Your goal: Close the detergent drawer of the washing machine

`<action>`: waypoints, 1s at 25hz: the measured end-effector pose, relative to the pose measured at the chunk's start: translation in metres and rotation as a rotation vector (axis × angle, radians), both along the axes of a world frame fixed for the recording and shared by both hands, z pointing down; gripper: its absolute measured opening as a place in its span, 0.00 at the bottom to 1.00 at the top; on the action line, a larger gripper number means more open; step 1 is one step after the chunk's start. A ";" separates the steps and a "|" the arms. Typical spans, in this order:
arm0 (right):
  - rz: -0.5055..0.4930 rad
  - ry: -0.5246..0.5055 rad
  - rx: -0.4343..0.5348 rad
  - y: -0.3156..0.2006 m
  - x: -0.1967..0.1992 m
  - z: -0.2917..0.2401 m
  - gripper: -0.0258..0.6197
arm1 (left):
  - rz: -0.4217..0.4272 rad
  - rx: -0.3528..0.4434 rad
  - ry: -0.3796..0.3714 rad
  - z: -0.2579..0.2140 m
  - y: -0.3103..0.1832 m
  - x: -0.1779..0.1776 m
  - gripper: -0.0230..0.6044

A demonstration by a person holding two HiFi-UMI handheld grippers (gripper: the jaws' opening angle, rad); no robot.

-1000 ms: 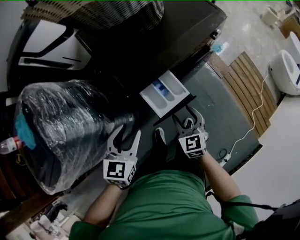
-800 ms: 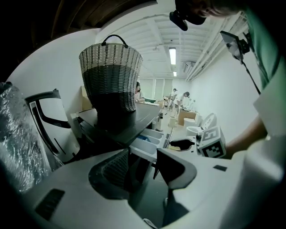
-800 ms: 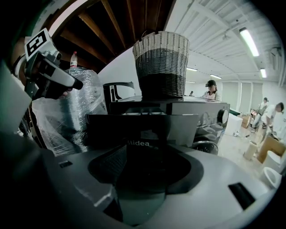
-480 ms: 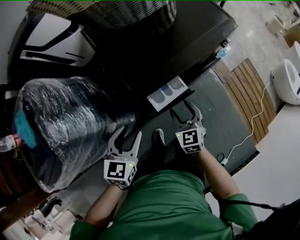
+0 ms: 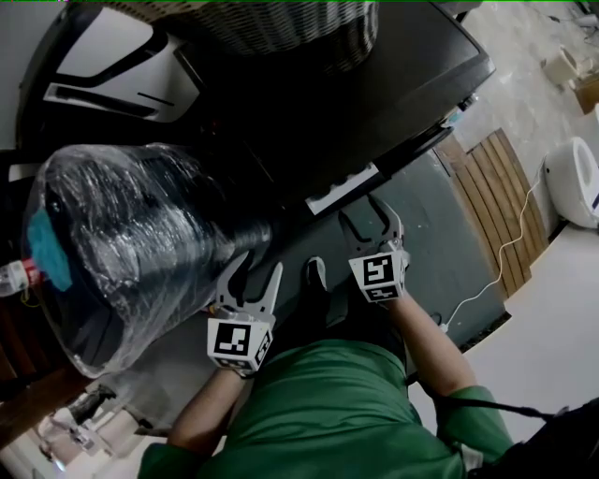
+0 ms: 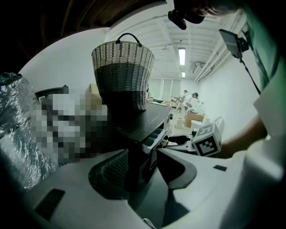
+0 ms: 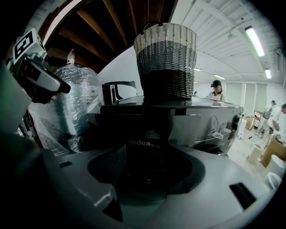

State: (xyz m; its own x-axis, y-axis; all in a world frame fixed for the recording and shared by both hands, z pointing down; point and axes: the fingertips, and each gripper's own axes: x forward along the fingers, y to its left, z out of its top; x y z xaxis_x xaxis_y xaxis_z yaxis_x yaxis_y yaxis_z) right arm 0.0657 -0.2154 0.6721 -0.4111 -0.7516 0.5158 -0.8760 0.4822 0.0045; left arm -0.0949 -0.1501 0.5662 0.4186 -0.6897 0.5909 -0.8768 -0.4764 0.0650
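**A:** Drawer status?

**B:** Detergent drawer (image 5: 342, 190) is almost fully in. Only a thin white strip sticks out along the front top edge of the washing machine (image 5: 309, 112), at the end nearest the film-wrapped water jug (image 5: 131, 243).

**A:** Right side?

**B:** Right gripper (image 5: 361, 211) is up at the drawer front. Fingers (image 7: 219, 176) are spread wide and clamp nothing. The dark drawer face with the Midea print sits in the gap between them. Can't tell whether the tips actually touch it.

**A:** Left?

**B:** Left gripper (image 5: 259, 264) is off the machine, below the drawer end of the front edge and just beside the wrapped jug. Fingers (image 6: 67, 188) are also apart and empty. Through the gap you see the machine's front corner, the drawer strip and the right gripper's marker cube.

**A:** Anything on the machine?

**B:** Woven basket (image 5: 281, 28) stands upright on the top, back from the front edge, with a light upper band and a dark lower one.

**A:** Surroundings?

**B:** Person in a green shirt (image 5: 337, 402) faces the machine's front. Wooden slat panel (image 5: 496, 178) lies on the floor past the machine's far corner, with a white cable (image 5: 505, 243) running beside it.
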 end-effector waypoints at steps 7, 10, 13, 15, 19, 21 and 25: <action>-0.011 -0.001 0.003 -0.024 -0.013 -0.001 0.45 | -0.019 -0.005 -0.003 -0.005 -0.006 -0.003 0.36; -0.003 -0.002 0.004 -0.033 -0.017 0.000 0.45 | -0.031 -0.010 -0.007 -0.004 -0.006 -0.009 0.36; 0.007 0.008 0.015 -0.036 -0.018 0.000 0.47 | -0.038 -0.014 -0.010 -0.003 -0.005 -0.013 0.36; 0.009 0.016 0.021 -0.036 -0.018 0.001 0.47 | -0.039 -0.013 -0.007 -0.002 -0.005 -0.014 0.36; 0.024 0.012 0.021 -0.037 -0.020 0.001 0.47 | -0.038 -0.012 -0.008 0.000 -0.006 -0.017 0.36; 0.025 0.011 0.019 -0.037 -0.021 0.002 0.47 | -0.039 -0.018 -0.011 0.001 -0.006 -0.017 0.36; 0.023 0.015 0.018 -0.038 -0.020 0.002 0.48 | -0.033 -0.020 -0.004 0.002 -0.006 -0.017 0.36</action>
